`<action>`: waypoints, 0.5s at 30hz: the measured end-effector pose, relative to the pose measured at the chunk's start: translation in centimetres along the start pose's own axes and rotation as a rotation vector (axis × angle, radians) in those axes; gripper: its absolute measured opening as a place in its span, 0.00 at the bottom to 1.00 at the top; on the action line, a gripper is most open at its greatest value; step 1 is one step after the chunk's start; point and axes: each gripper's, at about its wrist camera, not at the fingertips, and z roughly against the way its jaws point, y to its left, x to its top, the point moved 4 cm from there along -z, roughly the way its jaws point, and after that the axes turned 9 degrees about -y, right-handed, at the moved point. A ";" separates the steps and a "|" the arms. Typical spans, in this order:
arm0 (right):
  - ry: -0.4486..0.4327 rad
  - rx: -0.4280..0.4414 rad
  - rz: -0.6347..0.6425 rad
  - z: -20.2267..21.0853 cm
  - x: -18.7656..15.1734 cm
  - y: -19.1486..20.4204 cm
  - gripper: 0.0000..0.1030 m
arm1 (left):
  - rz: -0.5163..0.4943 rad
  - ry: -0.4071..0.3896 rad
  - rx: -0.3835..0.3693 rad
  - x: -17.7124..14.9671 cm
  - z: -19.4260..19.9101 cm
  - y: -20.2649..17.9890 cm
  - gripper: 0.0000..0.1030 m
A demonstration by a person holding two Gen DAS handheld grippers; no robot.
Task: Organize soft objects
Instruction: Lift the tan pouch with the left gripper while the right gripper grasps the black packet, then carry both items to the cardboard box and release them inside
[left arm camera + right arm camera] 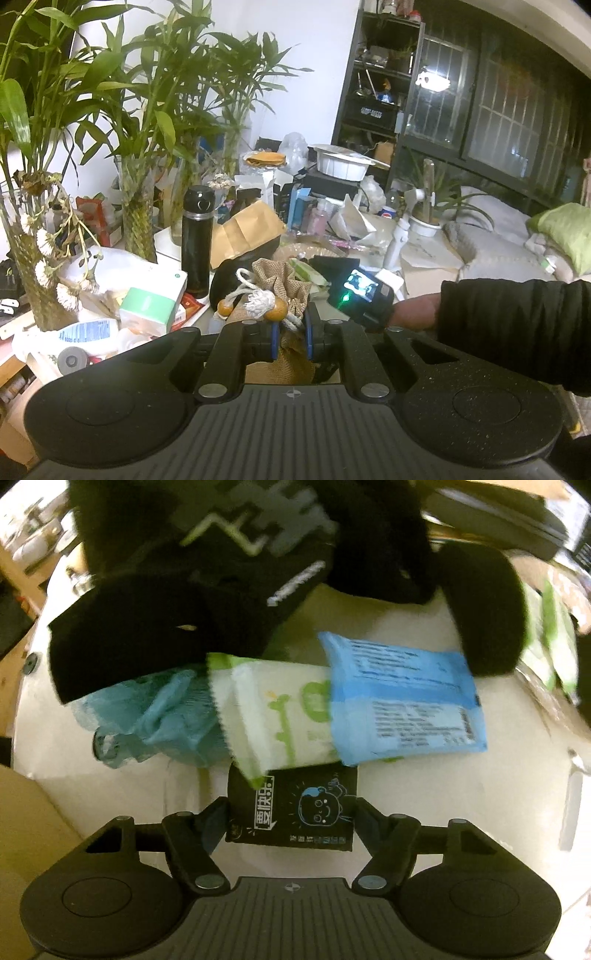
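Gripper on my left hand (290, 338) is clenched on a burlap drawstring pouch (284, 291), its blue pads pinching the neck of the sack, which stands upright between them. White cord (255, 295) with two wooden beads (275, 308) hangs over the left finger. Beyond the pouch stand a black flask (197, 242), a brown paper bag (245, 230) and a green-and-white box (151, 308) on the cluttered bench (170, 243), with leafy plants in glass vases (138, 225) further left. To the right, my other arm in a black sleeve (513, 325) reaches in, the camera screen of its rig (364, 284) lit.

Right gripper (291, 812) points down at a white surface (461, 794). Its jaws straddle a black packet printed with a blue cartoon face (295, 808), one finger at each side edge; whether the pads already press on it I cannot tell, the picture being blurred. Packet lies flat, its far edge tucked under a green-and-white tissue pack (273, 716). A blue pack (402, 698) overlaps that one on the right. A pale blue mesh puff (162, 716) lies just left of it. Black fabric items (184, 602) are heaped beyond them all.
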 end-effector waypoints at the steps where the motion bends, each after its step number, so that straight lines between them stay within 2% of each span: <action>1: -0.002 -0.008 -0.007 0.2 -0.2 -0.2 0.70 | 0.000 0.003 0.001 0.0 0.1 0.0 0.13; 8: -0.028 -0.038 -0.009 3.0 -1.5 -0.9 0.70 | -0.015 0.010 0.006 0.2 0.3 -0.5 0.13; 15: -0.099 -0.098 -0.050 7.7 -2.7 -2.8 0.70 | -0.019 -0.016 -0.001 1.4 1.6 -1.6 0.13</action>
